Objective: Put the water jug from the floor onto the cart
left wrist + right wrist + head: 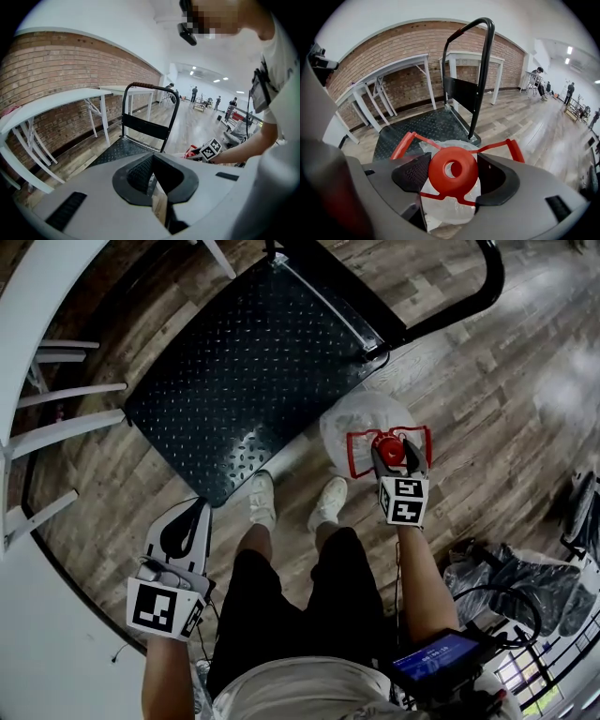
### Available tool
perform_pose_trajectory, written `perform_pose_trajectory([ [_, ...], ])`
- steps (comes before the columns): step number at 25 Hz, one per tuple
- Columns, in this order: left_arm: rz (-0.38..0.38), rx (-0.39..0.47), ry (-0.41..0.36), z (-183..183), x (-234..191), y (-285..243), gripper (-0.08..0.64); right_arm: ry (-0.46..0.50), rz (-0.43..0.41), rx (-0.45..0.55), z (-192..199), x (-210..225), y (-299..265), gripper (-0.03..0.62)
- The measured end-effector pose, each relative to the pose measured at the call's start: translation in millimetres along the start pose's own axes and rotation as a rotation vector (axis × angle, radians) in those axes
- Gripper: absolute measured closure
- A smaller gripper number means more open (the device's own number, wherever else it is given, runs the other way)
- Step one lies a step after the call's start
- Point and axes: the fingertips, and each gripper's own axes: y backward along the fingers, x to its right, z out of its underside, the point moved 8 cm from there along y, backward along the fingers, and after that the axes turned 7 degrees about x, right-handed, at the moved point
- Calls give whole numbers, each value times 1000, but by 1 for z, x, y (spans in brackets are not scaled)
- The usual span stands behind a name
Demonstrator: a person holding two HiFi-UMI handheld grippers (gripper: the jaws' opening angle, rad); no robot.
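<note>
The water jug (354,423) stands off the cart (234,362), just right of its near corner. The right tongs (452,176) clamp its red cap (451,164). The left tongs (157,176) are pinched together, empty. The jug is likely heavy and slick, so the neck under the cap gives the surest hold.

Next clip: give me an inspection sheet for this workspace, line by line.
Surface: wood-plank floor; cart deck bare.
Job's things: water jug off the deck, beside the cart's handle end.
Clutter: plastic-wrapped bundle on floor at right.
Grippers: right hand-held gripper shut on the jug's red top; left hand-held gripper shut, empty.
Cables: black cable looped near the bundle.
Surroundings: white tables, brick wall, distant people.
</note>
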Motion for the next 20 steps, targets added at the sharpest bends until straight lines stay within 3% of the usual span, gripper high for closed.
perform_pose_trajectory([
  [7, -25, 40, 12, -13, -12, 14, 558, -63, 39, 30, -22, 0, 41, 282],
  [15, -68, 100, 40, -37, -24, 32, 558, -1, 25, 73, -113, -25, 120, 282],
  [20, -87, 141, 48, -43, -34, 43, 558, 69, -26, 105, -178, -48, 157, 282],
])
